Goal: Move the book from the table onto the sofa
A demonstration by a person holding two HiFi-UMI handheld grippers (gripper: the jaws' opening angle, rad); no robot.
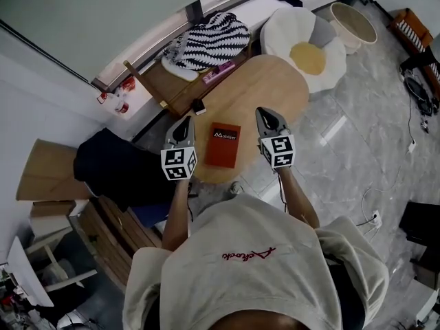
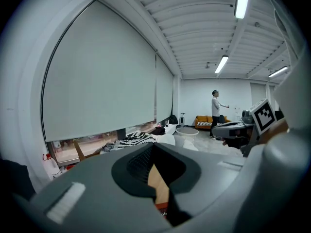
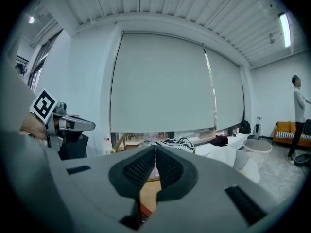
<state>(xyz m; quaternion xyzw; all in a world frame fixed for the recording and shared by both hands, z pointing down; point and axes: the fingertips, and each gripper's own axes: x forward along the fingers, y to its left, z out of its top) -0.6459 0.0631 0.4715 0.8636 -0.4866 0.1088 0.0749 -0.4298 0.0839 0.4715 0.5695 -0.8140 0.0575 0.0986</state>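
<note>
A red book [image 1: 223,144] lies flat on the oval wooden table [image 1: 265,88], near its front edge. My left gripper [image 1: 184,122] hovers just left of the book, its jaws shut and empty. My right gripper [image 1: 265,114] hovers just right of the book, also shut and empty. In the left gripper view the shut left gripper [image 2: 154,147] shows a strip of table and a sliver of the red book [image 2: 162,207] below it. Table wood also shows under the shut right gripper [image 3: 155,149]. An orange sofa [image 2: 208,122] stands far across the room.
A black-and-white striped cloth [image 1: 208,40] lies on a wooden chair [image 1: 165,81] behind the table. A white egg-shaped cushion [image 1: 309,55] and a round basin [image 1: 353,22] sit beyond it. A dark bag [image 1: 113,167] and boxes are at left. A person [image 2: 215,106] stands near the sofa.
</note>
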